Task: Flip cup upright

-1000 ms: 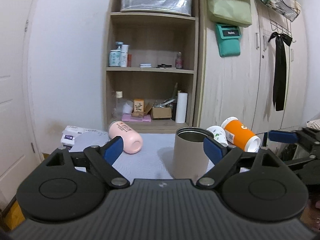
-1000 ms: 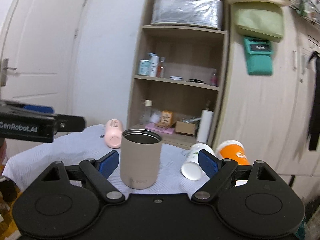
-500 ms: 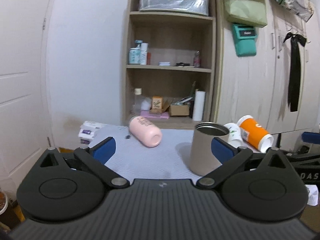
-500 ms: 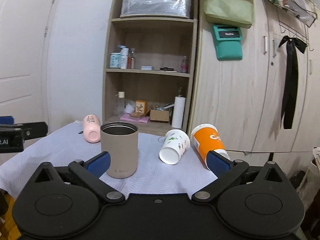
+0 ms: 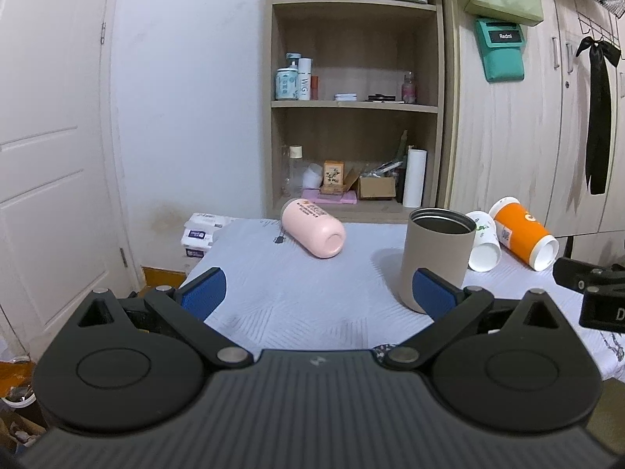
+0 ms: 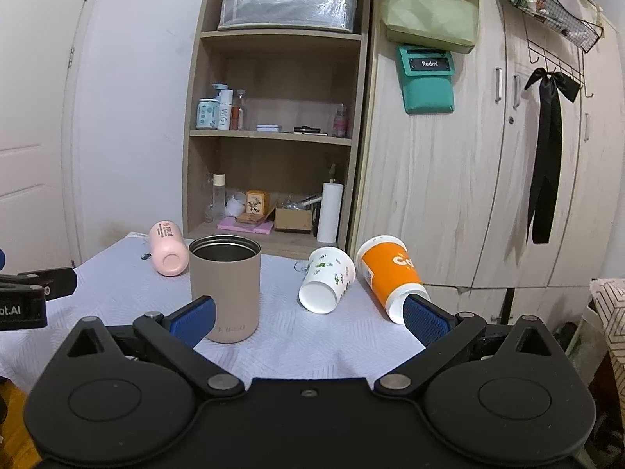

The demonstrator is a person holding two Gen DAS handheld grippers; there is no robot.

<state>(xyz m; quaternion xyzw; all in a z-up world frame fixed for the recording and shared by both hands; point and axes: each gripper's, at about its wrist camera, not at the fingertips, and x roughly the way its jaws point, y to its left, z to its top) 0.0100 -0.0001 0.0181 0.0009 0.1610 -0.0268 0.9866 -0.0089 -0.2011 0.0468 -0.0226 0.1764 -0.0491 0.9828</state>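
A tan metal cup [image 5: 435, 258] [image 6: 225, 287] stands upright on the white-clothed table [image 5: 312, 305]. A pink cup [image 5: 314, 232] [image 6: 168, 254] lies on its side at the back left. A white patterned paper cup [image 6: 326, 279] [image 5: 482, 246] and an orange paper cup [image 6: 388, 275] [image 5: 523, 234] lie on their sides to the right. My left gripper [image 5: 318, 293] is open and empty, back from the cups. My right gripper [image 6: 308, 320] is open and empty, facing the paper cups.
A wooden shelf unit [image 6: 273, 136] with bottles and boxes stands behind the table, with a wardrobe [image 6: 488, 176] to its right. A pack of tissues [image 5: 199, 230] sits off the table's far left corner. A door [image 5: 50, 156] is at the left.
Both grippers have drawn back from the tan cup and apart, the left one swinging left and the right one swinging right. The cups have not moved.
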